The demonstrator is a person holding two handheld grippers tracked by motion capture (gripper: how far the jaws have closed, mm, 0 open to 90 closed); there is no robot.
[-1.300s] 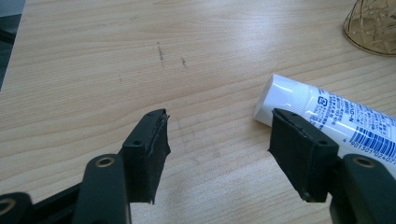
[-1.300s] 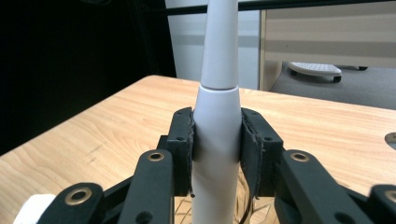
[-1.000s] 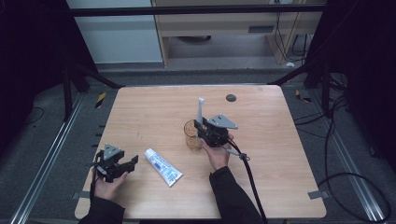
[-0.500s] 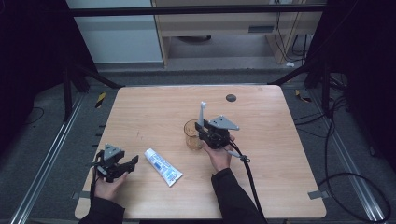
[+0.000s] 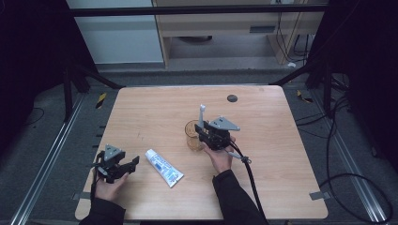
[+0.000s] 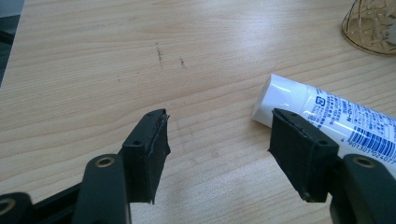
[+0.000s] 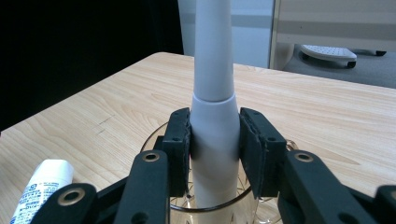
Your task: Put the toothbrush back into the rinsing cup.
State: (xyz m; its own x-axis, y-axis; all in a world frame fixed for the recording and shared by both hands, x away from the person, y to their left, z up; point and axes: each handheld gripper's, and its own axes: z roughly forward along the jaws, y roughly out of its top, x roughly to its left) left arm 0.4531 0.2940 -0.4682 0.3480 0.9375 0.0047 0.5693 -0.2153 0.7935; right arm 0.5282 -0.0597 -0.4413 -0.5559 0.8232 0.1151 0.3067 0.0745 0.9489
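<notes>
Right hand-held gripper point(image 5: 202, 132) is seen just right of centre in the high view, held level over a clear amber glass cup point(image 5: 192, 135) on the table point(image 5: 281, 154). A white electric toothbrush point(image 5: 202, 116) is stood upright in the cup, its head rising above the gripper's grey plate. In the right gripper view the toothbrush handle point(image 7: 214, 140) is framed at centre between the two black jaws; the left pad appears to touch it, while the right pad sits tight beside it with contact hard to confirm. The jaws have just been easing apart, the handle between them. Whether the grip holds cannot be told for certain. The cup's rim point(image 7: 159, 135) is seen below the pads.

Left hand-held gripper point(image 5: 126, 165) is found at the lower left of the high view, held low over the table in a hand point(image 5: 110, 185). Its jaws are stood wide apart with nothing but bare wood between them, as shown in the left gripper view point(image 6: 217, 154).

A white toothpaste tube point(image 5: 163, 167) is laid flat on the table, lower centre of the high view, between the two grippers and apart from both. In the left gripper view its capped end point(image 6: 299, 100) is seen just beyond the right-hand jaw, not touched. The cup's cut-glass base point(image 6: 371, 23) is seen at the upper right corner there.

A small dark disc point(image 5: 232, 98) is lying near the table's far edge, upper centre.
</notes>
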